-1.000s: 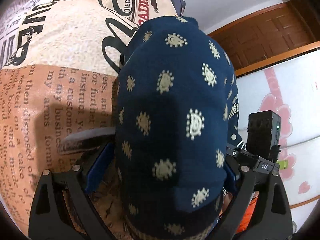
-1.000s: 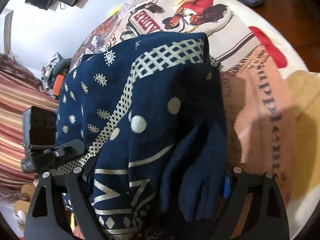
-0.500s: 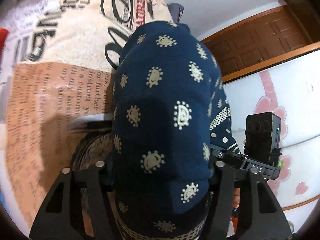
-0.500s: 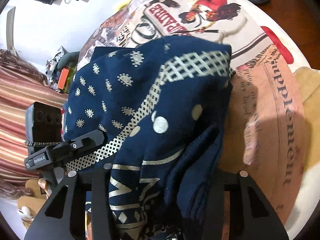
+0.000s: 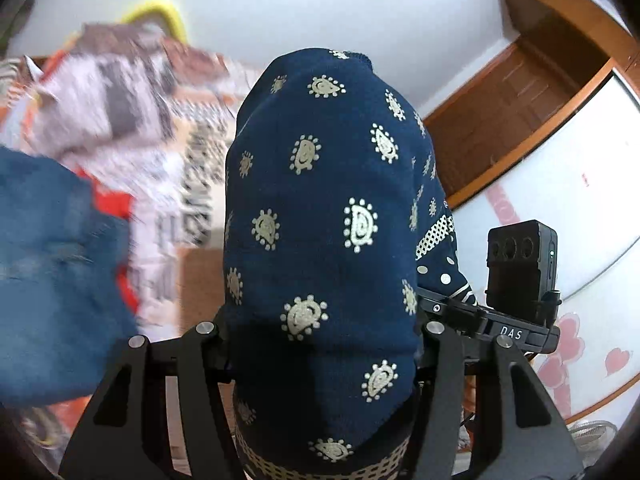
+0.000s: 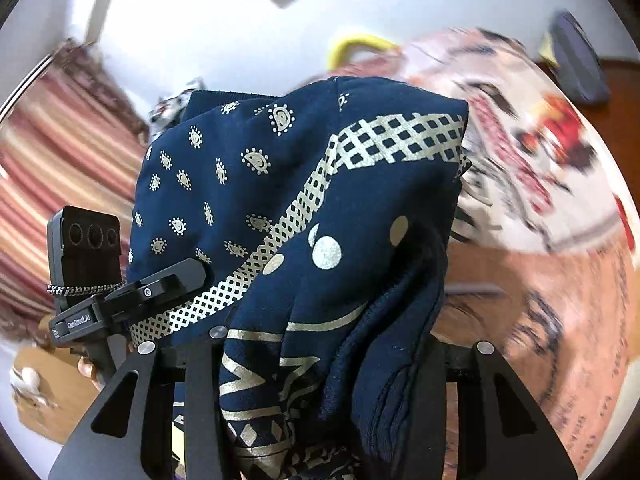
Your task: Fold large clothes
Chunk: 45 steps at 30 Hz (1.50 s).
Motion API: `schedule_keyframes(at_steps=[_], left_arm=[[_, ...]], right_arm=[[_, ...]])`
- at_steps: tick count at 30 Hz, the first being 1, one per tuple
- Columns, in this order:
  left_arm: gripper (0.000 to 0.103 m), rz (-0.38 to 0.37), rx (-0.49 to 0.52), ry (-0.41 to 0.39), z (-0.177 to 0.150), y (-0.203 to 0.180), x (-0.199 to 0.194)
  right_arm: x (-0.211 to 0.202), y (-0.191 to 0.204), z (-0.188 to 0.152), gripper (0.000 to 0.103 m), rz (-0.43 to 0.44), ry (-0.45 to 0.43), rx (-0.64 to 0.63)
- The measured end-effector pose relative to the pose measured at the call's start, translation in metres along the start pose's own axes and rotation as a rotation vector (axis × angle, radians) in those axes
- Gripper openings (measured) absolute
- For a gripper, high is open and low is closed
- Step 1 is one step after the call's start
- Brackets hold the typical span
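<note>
the cream and orange bedspread printed with newspaper lettering lies blurred behind everything. above it hangs the folded navy knit garment with cream paisley and lattice print, bunched into a thick bundle, lifted off the bedspread. a blue denim piece sits left of the garment in the left view. the left claw is clenched on the garment's one side, the right claw grasping its other side, fabric filling both.
</note>
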<state>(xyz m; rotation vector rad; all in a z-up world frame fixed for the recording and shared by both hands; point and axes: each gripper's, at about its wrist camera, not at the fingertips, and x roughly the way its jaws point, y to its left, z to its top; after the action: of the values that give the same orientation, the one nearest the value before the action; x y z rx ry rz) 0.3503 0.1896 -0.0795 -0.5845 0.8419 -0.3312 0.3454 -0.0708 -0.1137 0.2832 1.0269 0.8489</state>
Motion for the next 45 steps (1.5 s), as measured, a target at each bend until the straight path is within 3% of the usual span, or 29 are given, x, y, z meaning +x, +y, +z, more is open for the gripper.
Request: schedule_keyframes(at_steps=[7,13,17,23,26,28,30,34,37,40,45], left_arm=[[0.057,0.067,-0.023,-0.086,0.019,0.056,-0.086],[0.057,0.118,-0.116,-0.111,0.023,0.128,-0.122],[0.057,0.148,-0.194,-0.103,0.013,0.179,-0.119],[0.060,0.178,-0.353,-0.027,0.000,0.275,-0.079],[0.064,0.139,-0.415,-0.027,-0.011,0.310,-0.065],[0.065,0.088,-0.450,-0.044,-0.015,0.324,-0.066],[0.068,0.096,-0.423,-0.040,-0.016,0.321,-0.067],[0.075,0.278,-0.256,-0.033,-0.018,0.287,-0.079],[0.082,0.346,-0.194,-0.039,-0.028,0.267,-0.092],[0.084,0.361,-0.201,-0.050,-0.048,0.257,-0.111],[0.086,0.388,-0.223,-0.065,-0.084,0.245,-0.131]], right_arm=[[0.056,0.079,0.018,0.040,0.058,0.010,-0.072],[0.129,0.117,0.031,0.041,0.087,0.077,-0.104],[0.184,0.121,0.029,0.041,0.084,0.153,-0.112],[0.255,0.097,0.029,0.041,0.024,0.274,-0.054],[0.282,0.074,0.028,0.046,0.038,0.334,0.051],[0.284,0.072,0.029,0.048,0.064,0.338,0.053],[0.277,0.080,0.030,0.049,0.039,0.333,0.003],[0.250,0.105,0.018,0.063,-0.124,0.267,-0.201],[0.229,0.112,0.005,0.068,-0.226,0.212,-0.309],[0.210,0.103,-0.004,0.075,-0.283,0.156,-0.335],[0.185,0.091,-0.012,0.075,-0.324,0.134,-0.281]])
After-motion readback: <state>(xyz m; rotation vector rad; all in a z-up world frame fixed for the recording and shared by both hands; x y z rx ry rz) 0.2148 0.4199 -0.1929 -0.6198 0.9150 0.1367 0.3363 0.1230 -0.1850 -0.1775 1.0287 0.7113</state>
